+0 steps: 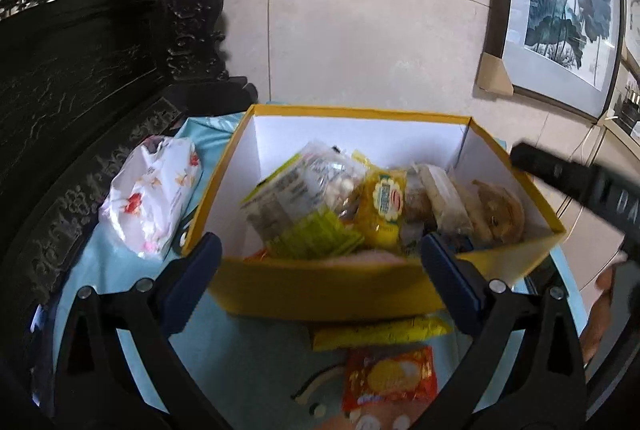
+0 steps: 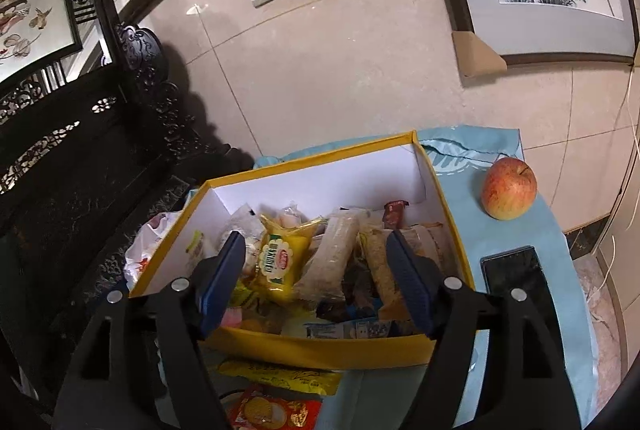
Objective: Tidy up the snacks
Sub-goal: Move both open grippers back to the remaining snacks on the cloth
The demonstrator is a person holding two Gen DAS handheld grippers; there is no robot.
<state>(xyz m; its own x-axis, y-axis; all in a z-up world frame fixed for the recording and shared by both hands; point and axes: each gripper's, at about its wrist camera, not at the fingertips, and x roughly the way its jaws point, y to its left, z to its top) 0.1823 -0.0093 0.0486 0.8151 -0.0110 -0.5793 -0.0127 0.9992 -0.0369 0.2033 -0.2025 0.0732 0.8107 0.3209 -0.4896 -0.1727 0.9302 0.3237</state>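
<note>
Snacks mostly sit in the yellow box; two packets lie near it. Both grippers, left and right, hang open and empty. Lower the left over the orange packet, closing gently.

Yellow box with white inside, pale blue cloth, red-yellow apple

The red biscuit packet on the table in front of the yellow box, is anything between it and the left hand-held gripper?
Nothing visible. The red biscuit packet lies uncovered on the blue cloth, below the open left hand-held gripper. The long yellow packet lies beside it, nearer the yellow box, not on top.
</note>
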